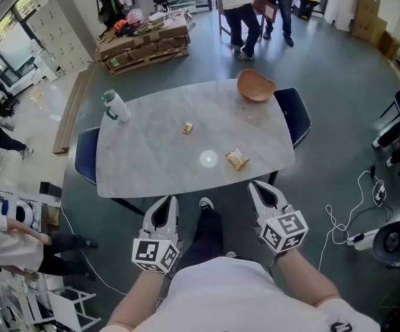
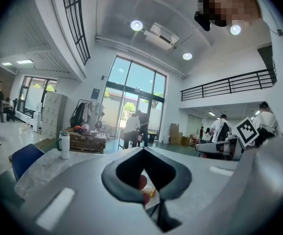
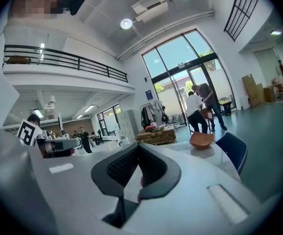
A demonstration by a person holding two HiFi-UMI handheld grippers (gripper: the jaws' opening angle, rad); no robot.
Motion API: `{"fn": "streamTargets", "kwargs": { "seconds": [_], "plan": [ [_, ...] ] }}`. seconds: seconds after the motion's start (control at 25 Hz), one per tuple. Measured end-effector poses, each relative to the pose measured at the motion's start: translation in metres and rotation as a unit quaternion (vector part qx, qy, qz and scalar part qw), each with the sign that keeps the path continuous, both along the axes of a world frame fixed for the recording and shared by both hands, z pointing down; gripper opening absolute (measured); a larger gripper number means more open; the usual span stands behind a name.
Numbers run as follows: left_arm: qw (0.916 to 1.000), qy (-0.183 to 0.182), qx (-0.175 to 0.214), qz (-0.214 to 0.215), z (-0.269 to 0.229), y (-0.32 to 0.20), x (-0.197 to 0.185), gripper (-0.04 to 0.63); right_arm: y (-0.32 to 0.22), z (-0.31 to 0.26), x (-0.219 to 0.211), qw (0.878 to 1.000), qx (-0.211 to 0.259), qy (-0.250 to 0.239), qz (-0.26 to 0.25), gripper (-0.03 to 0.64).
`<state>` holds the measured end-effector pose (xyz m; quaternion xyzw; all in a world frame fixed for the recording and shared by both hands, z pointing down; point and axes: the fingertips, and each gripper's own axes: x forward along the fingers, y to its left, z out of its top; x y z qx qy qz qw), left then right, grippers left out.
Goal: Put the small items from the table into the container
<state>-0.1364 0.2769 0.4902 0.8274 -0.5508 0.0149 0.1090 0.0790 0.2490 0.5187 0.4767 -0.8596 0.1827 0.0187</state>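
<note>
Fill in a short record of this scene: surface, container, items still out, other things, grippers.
Surface: table, marble top
Container: bowl, at the far right corner
Items out: wrapper mid-table; packet nearer the front edge
Other: bottle, upright, at the far left corner
Grippers: left gripper and right gripper both shut, empty, by the front edge

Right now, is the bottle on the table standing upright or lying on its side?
Upright. In the left gripper view the bottle stands on its base on the table, cap on top.
</note>
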Motion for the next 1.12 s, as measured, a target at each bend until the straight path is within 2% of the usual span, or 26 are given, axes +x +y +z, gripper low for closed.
{"fn": "streamTargets", "kwargs": {
  "seconds": [0.24,0.4,0.6,0.72,0.92,1.12],
  "plan": [
    [0.9988,0.038,-0.006,0.032,0.01,-0.111,0.007,0.005,-0.085,0.003,0.0,0.999,-0.015,0.023,0.02,0.029],
    [0.9975,0.044,0.009,0.054,-0.005,-0.186,0.006,0.005,-0.15,-0.005,0.002,0.998,-0.025,0.051,0.037,0.029],
    [0.9959,0.062,-0.011,0.064,0.002,-0.265,-0.008,0.005,-0.224,-0.009,-0.008,0.994,-0.043,0.084,0.048,0.029],
    [0.995,0.062,-0.025,0.074,0.018,-0.296,-0.005,0.005,-0.253,0.004,-0.009,0.992,-0.054,0.102,0.042,0.029],
    [0.9924,0.068,-0.054,0.087,0.036,-0.311,0.015,0.005,-0.263,0.035,0.004,0.987,-0.108,0.112,0.035,0.029],
    [0.9944,0.063,-0.064,0.056,0.037,-0.335,0.023,0.005,-0.289,0.053,0.007,0.984,-0.131,0.117,0.001,0.029]
  ]
}}
